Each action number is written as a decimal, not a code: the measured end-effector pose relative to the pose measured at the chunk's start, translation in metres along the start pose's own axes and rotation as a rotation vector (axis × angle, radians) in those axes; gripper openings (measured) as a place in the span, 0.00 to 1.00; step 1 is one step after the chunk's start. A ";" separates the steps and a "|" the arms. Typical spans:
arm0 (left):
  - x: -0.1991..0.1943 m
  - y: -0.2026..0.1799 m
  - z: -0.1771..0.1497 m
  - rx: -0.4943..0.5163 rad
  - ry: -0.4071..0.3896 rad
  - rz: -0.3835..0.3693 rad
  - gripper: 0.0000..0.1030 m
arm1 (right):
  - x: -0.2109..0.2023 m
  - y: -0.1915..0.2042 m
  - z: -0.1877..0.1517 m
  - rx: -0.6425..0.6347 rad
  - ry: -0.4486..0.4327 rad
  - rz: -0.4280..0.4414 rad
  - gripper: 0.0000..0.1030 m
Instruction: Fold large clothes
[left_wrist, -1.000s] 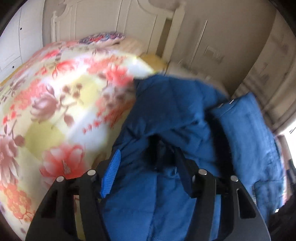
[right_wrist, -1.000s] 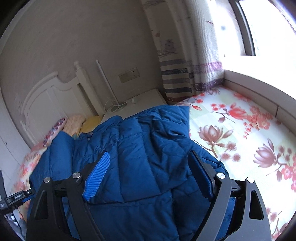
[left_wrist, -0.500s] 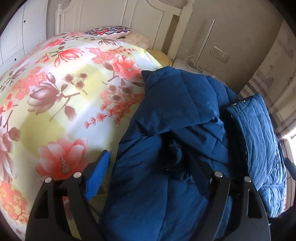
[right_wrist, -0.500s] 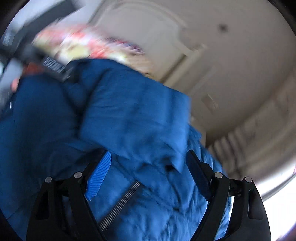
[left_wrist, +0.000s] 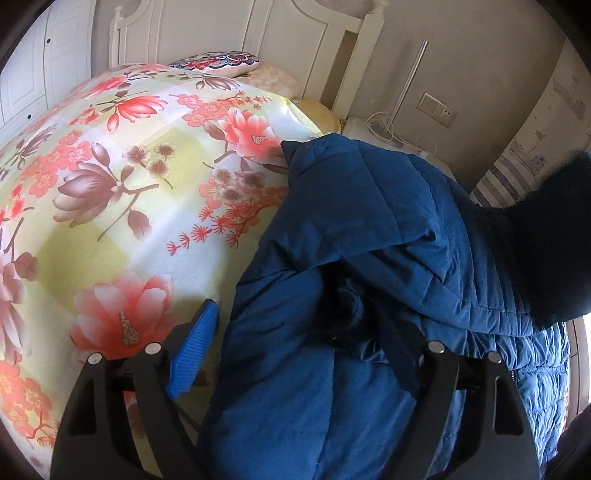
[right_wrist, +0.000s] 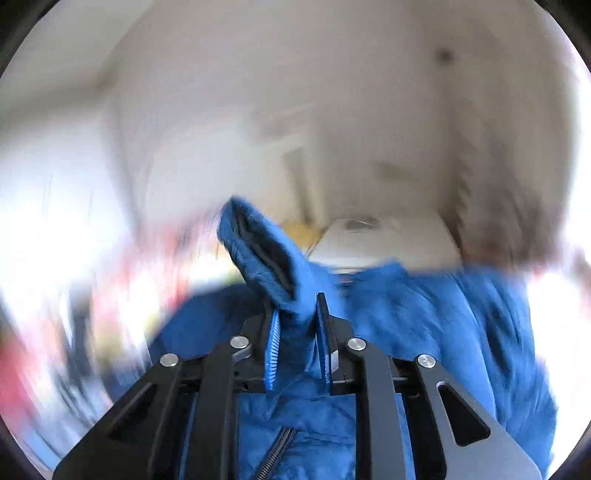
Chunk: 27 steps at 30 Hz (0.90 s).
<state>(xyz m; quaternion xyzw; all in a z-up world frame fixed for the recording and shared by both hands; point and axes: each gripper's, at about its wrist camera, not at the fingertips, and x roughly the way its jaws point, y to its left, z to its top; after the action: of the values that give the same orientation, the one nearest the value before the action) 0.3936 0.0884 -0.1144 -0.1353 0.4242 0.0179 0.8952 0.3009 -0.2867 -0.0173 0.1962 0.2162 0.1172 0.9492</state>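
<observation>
Left wrist view: the left gripper (left_wrist: 295, 339) has its jaws spread wide, gripping nothing, and a bulky fold of the blue quilted down jacket (left_wrist: 369, 221) bulges up between its fingers. The blue-ribbed finger (left_wrist: 194, 354) on the tool's left sits just off the jacket's edge, over the floral bedsheet (left_wrist: 110, 192); the opposite finger is pressed into dark folds of the fabric. Ahead of the tool the jacket runs on across the bed toward a white headboard (left_wrist: 280, 44) and a patterned pillow (left_wrist: 218, 62).

Right wrist view, heavily motion-blurred: the right gripper (right_wrist: 297, 347) is pinched narrow on a cuff-like end of the jacket (right_wrist: 266, 254), which sticks up and forward from between the pads. More jacket lies below and to the tool's right, with a zipper (right_wrist: 277, 454) showing beneath the jaws.
</observation>
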 end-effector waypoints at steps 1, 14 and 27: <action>0.000 0.000 0.000 0.000 0.000 0.001 0.81 | -0.008 -0.037 0.001 0.166 -0.014 0.004 0.18; 0.000 0.001 0.000 0.003 0.000 0.003 0.82 | 0.022 -0.101 -0.018 0.323 0.170 -0.094 0.73; -0.002 0.001 0.001 0.013 -0.006 0.015 0.82 | -0.022 -0.090 -0.007 0.293 0.046 -0.198 0.17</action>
<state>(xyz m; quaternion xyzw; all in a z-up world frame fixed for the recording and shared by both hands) 0.3928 0.0898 -0.1130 -0.1263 0.4226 0.0223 0.8972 0.2901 -0.3717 -0.0533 0.3075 0.2709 -0.0051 0.9122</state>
